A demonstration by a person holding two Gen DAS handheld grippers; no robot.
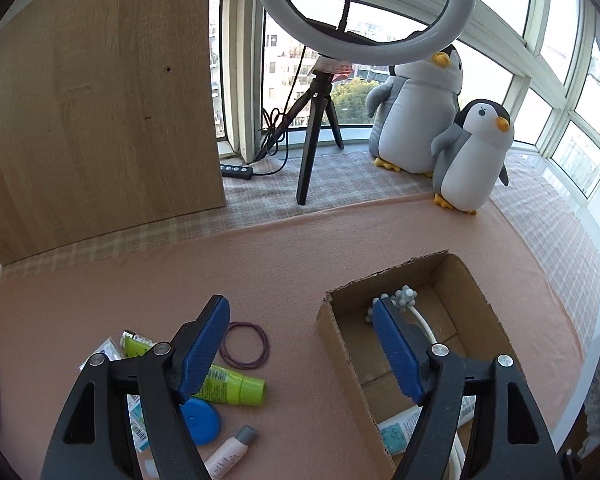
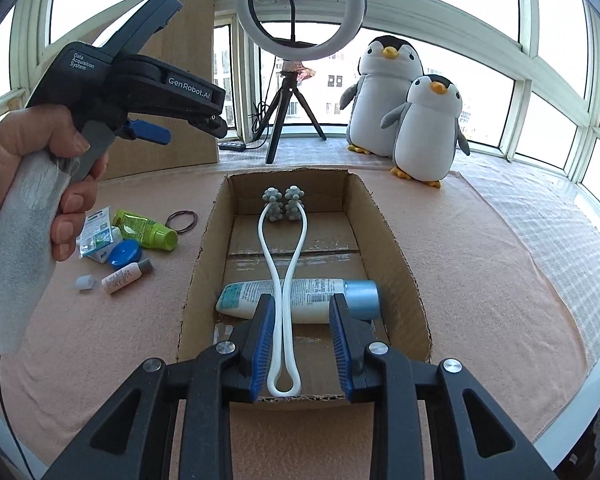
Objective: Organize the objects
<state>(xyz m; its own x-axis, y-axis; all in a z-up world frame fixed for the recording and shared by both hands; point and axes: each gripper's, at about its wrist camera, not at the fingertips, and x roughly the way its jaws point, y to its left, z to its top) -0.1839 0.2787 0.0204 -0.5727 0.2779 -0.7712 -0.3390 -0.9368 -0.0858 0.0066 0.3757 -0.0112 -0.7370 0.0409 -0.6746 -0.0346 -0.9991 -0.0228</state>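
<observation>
Pink cloth (image 2: 480, 264) covers the sill before bay windows. On it stands my box (image 2: 400, 240), holding a roller (image 2: 284, 280) and tube (image 2: 300, 296). My right gripper (image 2: 302, 342) straddles the roller's loop, pads apart from it. My left gripper (image 1: 300, 344) gapes empty above loose toiletries (image 1: 236, 384) beside the box.
</observation>
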